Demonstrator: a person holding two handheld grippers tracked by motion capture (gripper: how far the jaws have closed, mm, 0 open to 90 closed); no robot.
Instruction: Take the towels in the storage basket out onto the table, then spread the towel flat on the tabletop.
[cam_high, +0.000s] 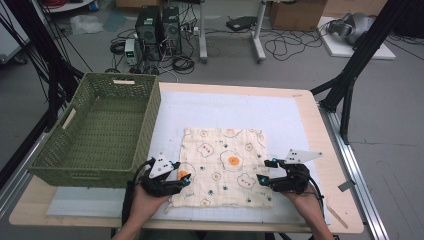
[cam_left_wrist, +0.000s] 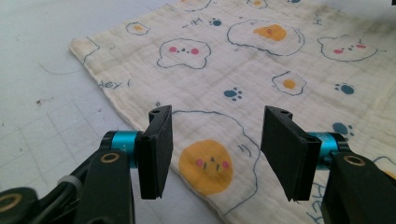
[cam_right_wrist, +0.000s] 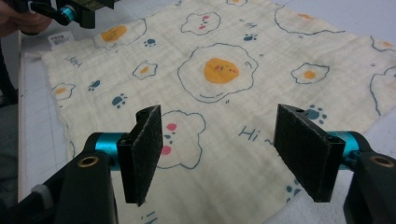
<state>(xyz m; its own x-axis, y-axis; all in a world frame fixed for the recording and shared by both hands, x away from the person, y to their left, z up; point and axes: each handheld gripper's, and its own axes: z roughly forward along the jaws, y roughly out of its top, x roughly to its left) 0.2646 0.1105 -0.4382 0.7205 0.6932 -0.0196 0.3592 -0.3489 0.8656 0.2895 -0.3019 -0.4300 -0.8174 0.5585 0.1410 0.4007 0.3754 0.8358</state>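
A cream cloth (cam_high: 223, 166) printed with fried eggs, bears and paw prints lies spread flat on the white mat. My left gripper (cam_high: 183, 178) sits at the cloth's near left edge, jaws open, nothing between the pads; in the left gripper view the cloth (cam_left_wrist: 243, 70) stretches out beyond the open left gripper (cam_left_wrist: 219, 149). My right gripper (cam_high: 265, 171) is at the cloth's near right edge, also open. Under the empty right gripper (cam_right_wrist: 224, 154) in its own view lies the cloth (cam_right_wrist: 210, 74), and the left gripper (cam_right_wrist: 70, 11) shows at the far top left.
A green woven basket (cam_high: 150, 107) stands on the left of the table, close to the cloth's left side. The white mat (cam_high: 225, 107) covers most of the wooden tabletop (cam_high: 325, 150). Computers, cables and stands sit on the floor beyond the table.
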